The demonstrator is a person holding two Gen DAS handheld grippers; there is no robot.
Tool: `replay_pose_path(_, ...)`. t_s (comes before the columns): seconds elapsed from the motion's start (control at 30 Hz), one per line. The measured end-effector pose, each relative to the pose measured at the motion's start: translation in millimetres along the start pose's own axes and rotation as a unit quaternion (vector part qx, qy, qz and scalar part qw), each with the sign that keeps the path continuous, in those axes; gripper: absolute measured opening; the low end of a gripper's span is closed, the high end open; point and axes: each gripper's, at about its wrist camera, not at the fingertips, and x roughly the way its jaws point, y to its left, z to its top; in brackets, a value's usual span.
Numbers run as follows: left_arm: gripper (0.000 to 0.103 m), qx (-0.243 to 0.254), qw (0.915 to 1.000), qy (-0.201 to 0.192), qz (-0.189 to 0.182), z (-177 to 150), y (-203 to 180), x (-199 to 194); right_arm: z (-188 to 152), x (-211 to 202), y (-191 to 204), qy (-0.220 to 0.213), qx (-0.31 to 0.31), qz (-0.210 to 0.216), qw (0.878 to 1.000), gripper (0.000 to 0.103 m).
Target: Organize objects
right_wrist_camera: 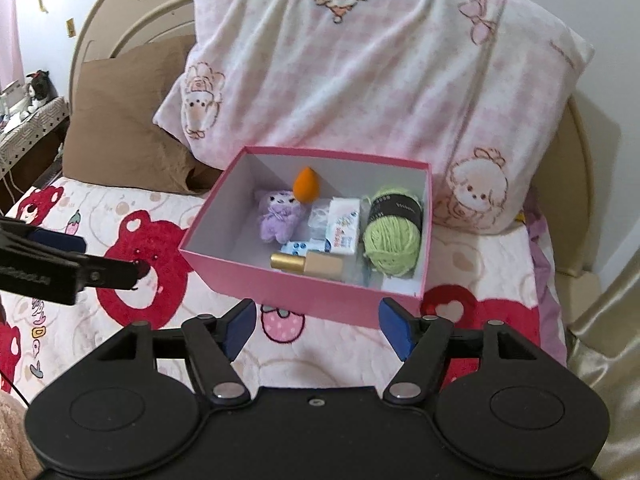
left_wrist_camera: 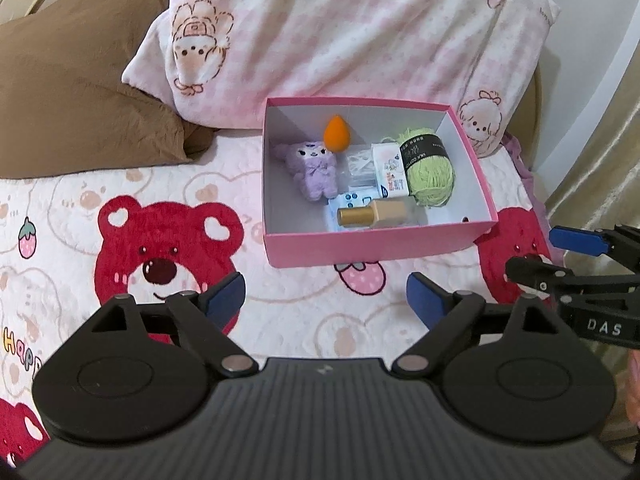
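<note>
Left wrist view shows the pink box (left_wrist_camera: 372,246) resting open on the bed (left_wrist_camera: 72,216), with its far wall against the pink checked pillow (left_wrist_camera: 340,32). Inside the box, a purple plush toy (left_wrist_camera: 312,168) lies toward the left wall, an orange sponge (left_wrist_camera: 337,133) sits just behind it, and a green ball of yarn (left_wrist_camera: 430,168) lies toward the right wall. Between toy and yarn are a small white carton (left_wrist_camera: 390,172) and a clear packet (left_wrist_camera: 360,164). Against the near wall lies a bottle with a gold cap (left_wrist_camera: 376,213), on top of a white-and-blue packet (left_wrist_camera: 348,204).

The left gripper (left_wrist_camera: 326,300) hangs in front of the box, jaws wide apart and empty. The right gripper (right_wrist_camera: 318,326) hangs at the near right corner of the box, jaws likewise apart with nothing between them. A brown pillow (left_wrist_camera: 80,80) lies to the left of the box.
</note>
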Motion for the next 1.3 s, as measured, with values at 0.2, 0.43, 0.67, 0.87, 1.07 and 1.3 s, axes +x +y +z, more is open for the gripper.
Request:
replay_pose_path(0.2, 0.094, -0.013, 0.9998, 0.01, 0.013, -8, 6, 2, -6, 5, -6, 0.017, 0.02, -0.01, 1.0, 0.087)
replay_pose_path(0.43, 0.096, -0.008, 0.9993, 0.022, 0.028, -12, 7, 8, -11, 14, -17, 0.036, 0.053, -0.03, 0.998, 0.091)
replay_pose_path(0.67, 0.096, -0.005, 0.9985, 0.045, 0.032, -13, 5, 16, -13, 16, -22, 0.047, 0.064, -0.035, 0.996, 0.091)
replay_pose_path(0.87, 0.096, -0.007, 0.9977, 0.051, 0.044, -14, 8, 21, -12, 13, -22, 0.047, 0.063, -0.04, 0.996, 0.091)
replay_pose_path(1.07, 0.096, -0.009, 0.9977, 0.051, 0.043, -15, 9, 22, -12, 16, -20, 0.051, 0.058, -0.042, 0.996, 0.091)
replay_pose_path(1.3, 0.096, -0.009, 0.9977, 0.052, 0.043, -16, 10, 22, -12, 18, -16, 0.057, 0.052, -0.042, 0.996, 0.091)
